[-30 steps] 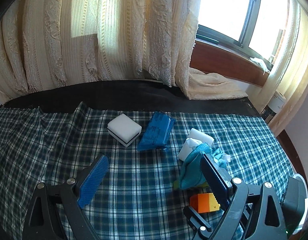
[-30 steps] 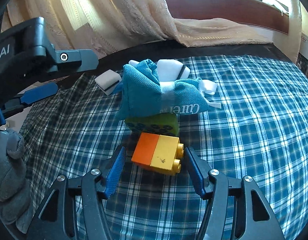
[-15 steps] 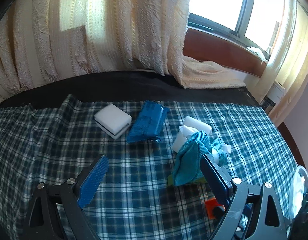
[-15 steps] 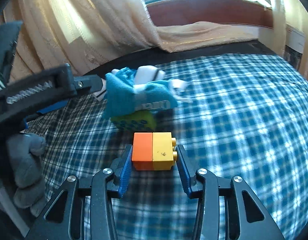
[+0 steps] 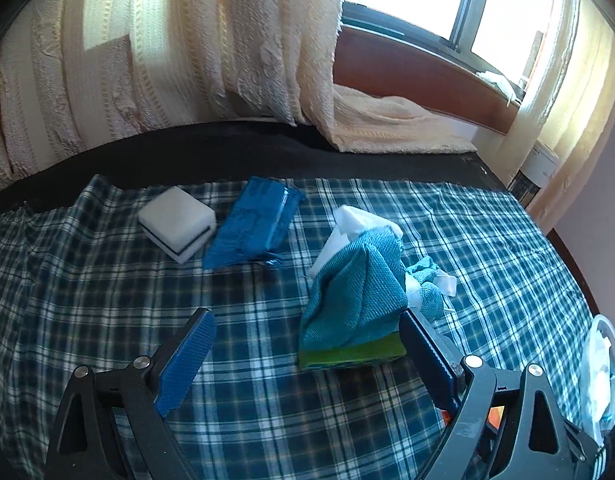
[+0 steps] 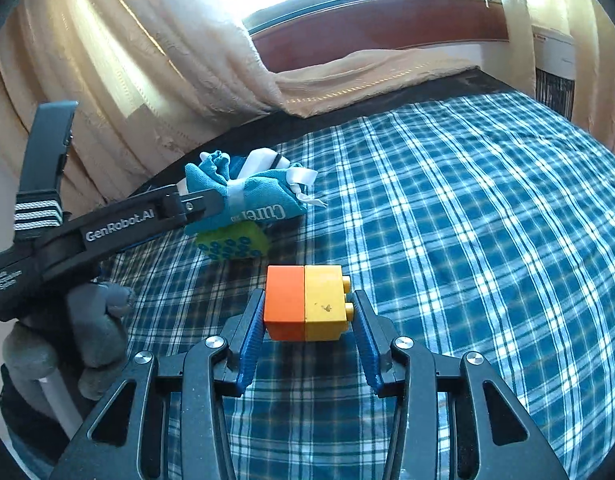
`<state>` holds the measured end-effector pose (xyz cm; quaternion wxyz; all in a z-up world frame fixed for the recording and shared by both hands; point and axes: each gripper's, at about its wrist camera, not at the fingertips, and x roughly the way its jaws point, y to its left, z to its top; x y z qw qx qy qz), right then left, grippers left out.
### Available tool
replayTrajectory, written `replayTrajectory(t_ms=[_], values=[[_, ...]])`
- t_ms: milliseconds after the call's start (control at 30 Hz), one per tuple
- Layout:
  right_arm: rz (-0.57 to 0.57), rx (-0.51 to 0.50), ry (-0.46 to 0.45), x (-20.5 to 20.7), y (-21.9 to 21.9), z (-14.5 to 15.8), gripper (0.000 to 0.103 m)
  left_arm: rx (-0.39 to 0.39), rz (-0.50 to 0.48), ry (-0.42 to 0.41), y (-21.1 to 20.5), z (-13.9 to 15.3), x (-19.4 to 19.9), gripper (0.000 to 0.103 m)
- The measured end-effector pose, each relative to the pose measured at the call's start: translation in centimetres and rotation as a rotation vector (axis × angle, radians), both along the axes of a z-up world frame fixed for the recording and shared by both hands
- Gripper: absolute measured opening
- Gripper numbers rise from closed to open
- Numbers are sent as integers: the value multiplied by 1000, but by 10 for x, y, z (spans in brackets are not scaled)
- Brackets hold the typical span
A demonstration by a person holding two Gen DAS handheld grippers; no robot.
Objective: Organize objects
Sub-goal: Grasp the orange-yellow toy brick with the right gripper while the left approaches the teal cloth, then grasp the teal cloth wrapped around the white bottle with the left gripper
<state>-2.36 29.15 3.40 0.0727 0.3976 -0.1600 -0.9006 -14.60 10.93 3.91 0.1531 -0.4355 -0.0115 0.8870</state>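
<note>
Since a second ago the right gripper (image 6: 309, 312) has closed its jaws onto the orange-and-yellow brick (image 6: 305, 302) and carried it clear of the pile, so the brick now sits clenched between the blue pads, seemingly raised off the plaid cloth (image 6: 467, 220), though the fisheye makes that hard to confirm. Meanwhile the left gripper (image 5: 307, 356) has dropped lower toward the teal pouch (image 5: 357, 292), its jaws spread wide and holding nothing; its right pad stands just beside the green block (image 5: 351, 354) under the pouch. The white sponge (image 5: 177, 222) and blue packet (image 5: 253, 228) lie side by side farther back, near the cloth's far edge. The brick's studded yellow end faces the right pad, so the grip bears on small knobs rather than a flat face; a quick swing could let it twist or slip out. If the left jaws close here, they may catch the loose pouch without the block, and the pouch could slide off and drag the white ribbon (image 5: 443, 282).
</note>
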Motion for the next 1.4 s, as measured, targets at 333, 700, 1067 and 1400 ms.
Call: replayTrajectory(t_ms=[333, 700, 1067, 1400], values=[[-27, -32, 32, 6, 13, 0, 44, -23, -36, -7, 26, 1, -3, 95], [-71, -67, 39, 10, 29, -2, 44, -88, -83, -36, 41, -16, -4, 95], [-115, -48, 33, 10, 32, -3, 44, -63, -67, -81, 48, -23, -9, 95], [-108, -36, 35, 10, 28, -5, 44, -73, -42, -63, 53, -26, -9, 88]])
